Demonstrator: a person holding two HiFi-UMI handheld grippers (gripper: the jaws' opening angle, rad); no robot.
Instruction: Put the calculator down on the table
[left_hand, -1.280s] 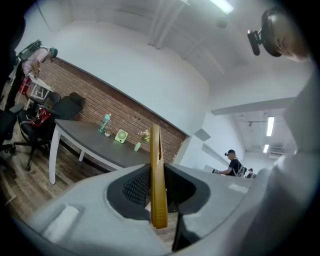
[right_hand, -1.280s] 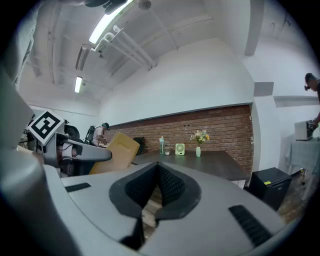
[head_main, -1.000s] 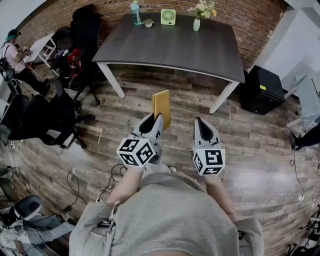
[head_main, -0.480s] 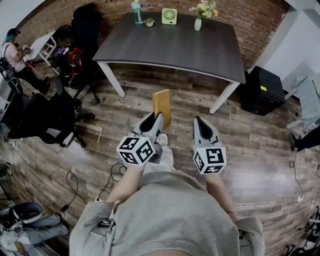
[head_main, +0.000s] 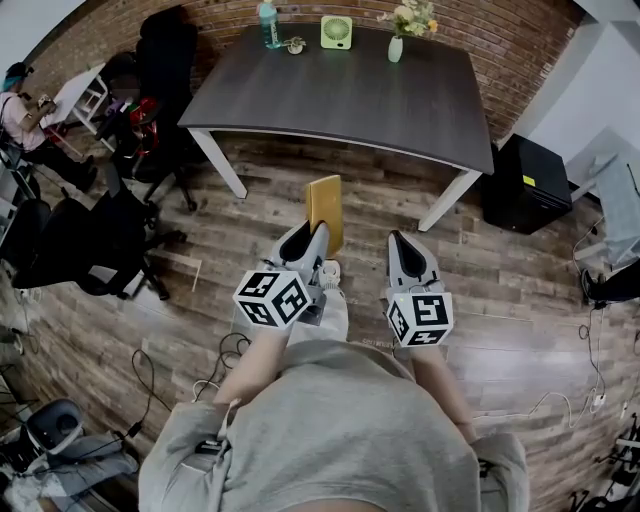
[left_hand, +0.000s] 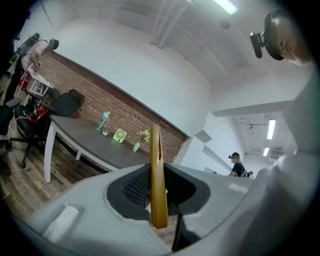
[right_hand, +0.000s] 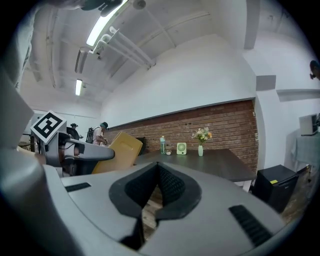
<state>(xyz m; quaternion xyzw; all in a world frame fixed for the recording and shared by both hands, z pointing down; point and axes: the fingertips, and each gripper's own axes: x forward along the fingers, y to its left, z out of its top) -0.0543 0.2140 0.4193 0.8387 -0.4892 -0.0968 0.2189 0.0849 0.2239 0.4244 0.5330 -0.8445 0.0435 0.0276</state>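
Observation:
The calculator (head_main: 323, 210) is a flat yellow slab, held upright and edge-on above the wooden floor. My left gripper (head_main: 312, 240) is shut on its lower end; in the left gripper view the calculator (left_hand: 157, 175) stands between the dark pads of the left gripper (left_hand: 158, 192). My right gripper (head_main: 400, 246) is beside it, to the right, shut with nothing in it. In the right gripper view the jaws of the right gripper (right_hand: 157, 172) meet, and the calculator (right_hand: 120, 149) shows at the left. The dark table (head_main: 350, 95) is ahead, beyond both grippers.
On the table's far edge stand a bottle (head_main: 269, 24), a small green fan (head_main: 336, 32) and a vase of flowers (head_main: 398, 40). Black office chairs (head_main: 150, 120) crowd the left, and a black cabinet (head_main: 525, 180) sits right of the table. Cables (head_main: 150, 365) lie on the floor.
Both grippers keep their pose, the left still holding the calculator. The chairs and floor at the left have slid slightly in the view.

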